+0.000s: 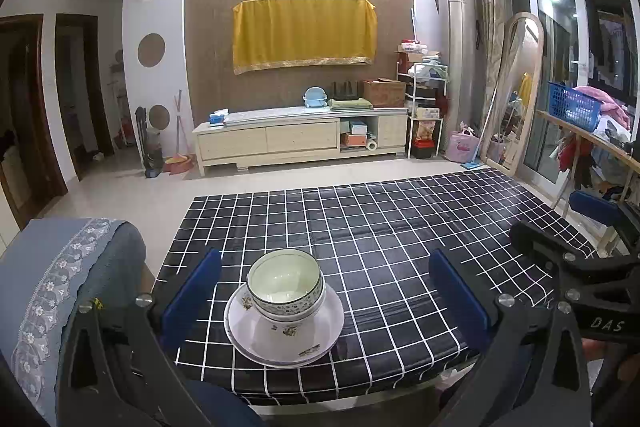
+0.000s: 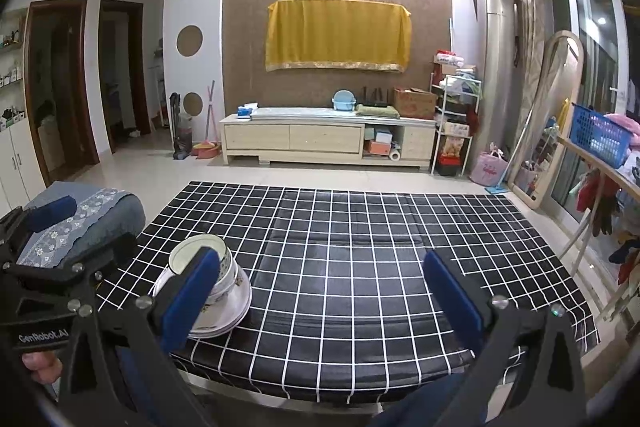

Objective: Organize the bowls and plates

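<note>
Stack: nested bowls (image 1: 285, 285) sit upright inside a white floral plate (image 1: 284, 333), which seems to rest on another plate beneath it; how many pieces in all I cannot tell.
Place: near the front left edge of the bench (image 1: 400, 247), on its black checked cloth.
Left tool (image 1: 325, 285): spread wide, blue pads either side of the stack and apart from it, holding nothing.
Right tool (image 2: 322, 285): equally wide, empty, over bare cloth to the right of the bowls (image 2: 224, 273); its left pad hides part of them.
Done: the crockery in view appears gathered into one pile, bowls on plates.
Left: no loose plate or bowl shows elsewhere on the bench, so the task looks finished or nearly so; at most the pile may need moving.
</note>
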Demonstrator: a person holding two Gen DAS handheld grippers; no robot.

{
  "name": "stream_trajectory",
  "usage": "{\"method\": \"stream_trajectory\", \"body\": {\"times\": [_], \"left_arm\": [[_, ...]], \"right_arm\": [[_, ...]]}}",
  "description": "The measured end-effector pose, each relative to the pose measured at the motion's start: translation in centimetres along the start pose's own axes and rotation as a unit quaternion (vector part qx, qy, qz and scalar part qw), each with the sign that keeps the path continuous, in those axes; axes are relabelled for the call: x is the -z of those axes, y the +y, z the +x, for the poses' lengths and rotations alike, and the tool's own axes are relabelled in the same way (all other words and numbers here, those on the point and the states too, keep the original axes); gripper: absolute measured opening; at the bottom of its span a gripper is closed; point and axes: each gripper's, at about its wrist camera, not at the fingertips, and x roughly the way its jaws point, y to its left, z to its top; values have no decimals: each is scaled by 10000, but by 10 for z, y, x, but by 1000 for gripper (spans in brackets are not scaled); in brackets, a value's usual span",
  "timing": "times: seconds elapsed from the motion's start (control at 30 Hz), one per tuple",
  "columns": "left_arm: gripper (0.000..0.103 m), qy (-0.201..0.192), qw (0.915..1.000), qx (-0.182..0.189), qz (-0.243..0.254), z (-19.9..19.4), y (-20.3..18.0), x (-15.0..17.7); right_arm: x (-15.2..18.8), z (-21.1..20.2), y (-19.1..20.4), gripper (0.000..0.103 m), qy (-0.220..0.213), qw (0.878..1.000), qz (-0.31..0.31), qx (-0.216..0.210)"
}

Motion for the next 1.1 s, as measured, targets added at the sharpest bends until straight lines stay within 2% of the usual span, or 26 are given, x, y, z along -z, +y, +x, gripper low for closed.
{"method": "stream_trajectory", "body": {"times": [1.1], "left_arm": [[103,41,9999,103,-109,-3,1,5]], "right_arm": [[-1,0,0,103,18,9999,-55,112]]}}
